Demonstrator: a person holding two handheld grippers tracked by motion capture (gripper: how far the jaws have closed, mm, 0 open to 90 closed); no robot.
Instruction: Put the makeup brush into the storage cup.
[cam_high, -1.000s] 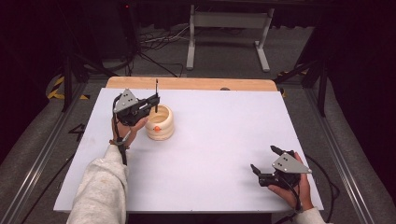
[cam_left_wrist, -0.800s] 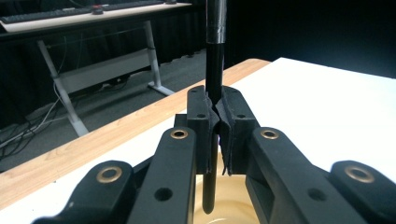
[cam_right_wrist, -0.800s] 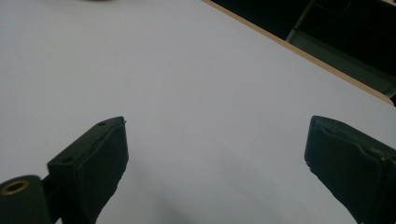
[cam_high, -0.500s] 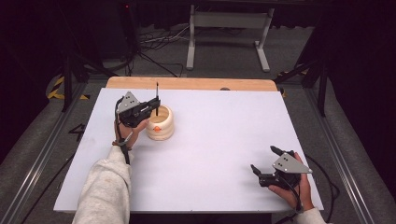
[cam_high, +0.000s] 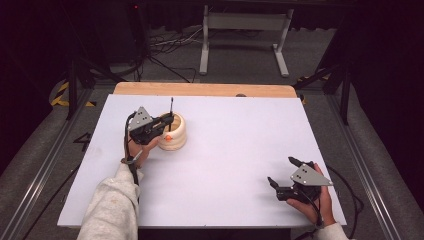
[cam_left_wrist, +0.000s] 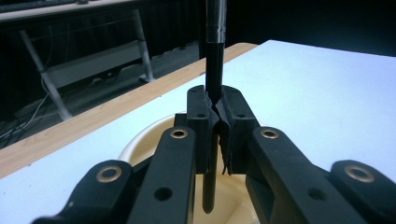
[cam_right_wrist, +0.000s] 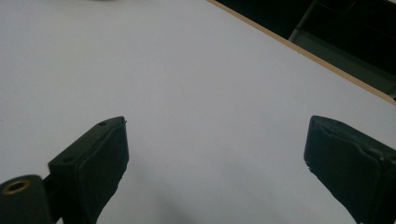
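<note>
Over a cream round holder (cam_high: 173, 134) on the white table (cam_high: 225, 150), the left gripper (cam_high: 167, 121) clamps a slim, upright black pen (cam_left_wrist: 214, 70), while the right gripper (cam_high: 282, 172) rests wide open.

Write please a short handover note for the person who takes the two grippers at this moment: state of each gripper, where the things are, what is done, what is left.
Left gripper: shut on the black pen, held upright, its lower end inside the cream holder at the left rear of the white table.
Right gripper: open, holds nothing, near the front right corner.
Done: pen gripped and over the holder's opening.
Left, probably: lower the pen, open the left gripper, draw back. Whether the tip touches the bottom cannot be seen.
</note>
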